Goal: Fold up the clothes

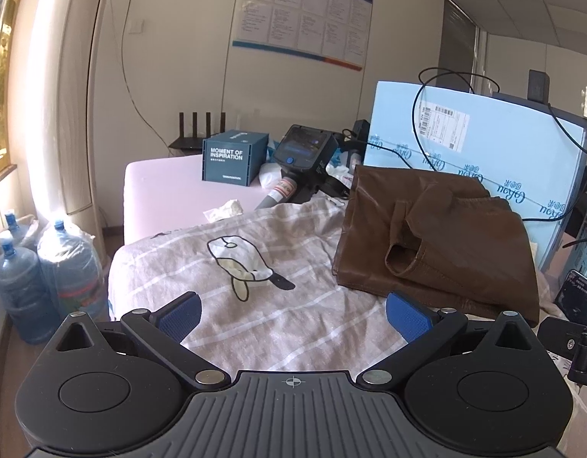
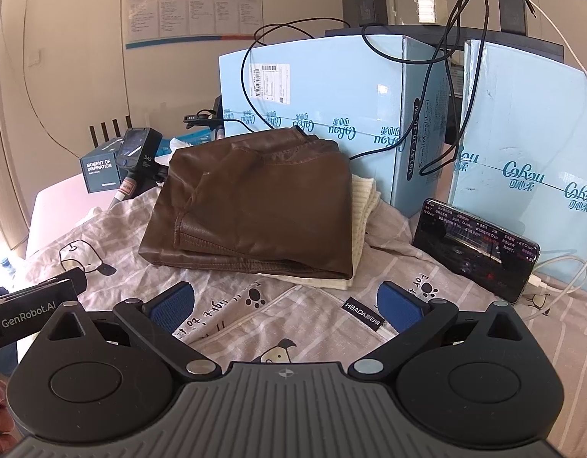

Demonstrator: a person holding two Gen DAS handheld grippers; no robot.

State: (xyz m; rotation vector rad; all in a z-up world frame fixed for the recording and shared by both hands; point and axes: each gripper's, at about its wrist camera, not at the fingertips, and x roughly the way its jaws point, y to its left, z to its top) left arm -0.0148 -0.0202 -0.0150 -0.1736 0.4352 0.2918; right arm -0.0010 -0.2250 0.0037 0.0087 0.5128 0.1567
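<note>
1. Left wrist view: left gripper (image 1: 292,315) hovers, fingers spread wide, holding nothing, over the printed sheet (image 1: 224,252).
2. Right gripper (image 2: 285,307) likewise wide open and empty.
3. Folded brown leather garment (image 2: 255,206) lies on a cream knit (image 2: 364,206) toward the tabletop's far edge.

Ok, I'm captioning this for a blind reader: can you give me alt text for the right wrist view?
A folded brown leather garment lies on a cream knit atop a printed bedsheet, beyond the open right gripper. A lit phone leans against light blue boxes at right.
</note>
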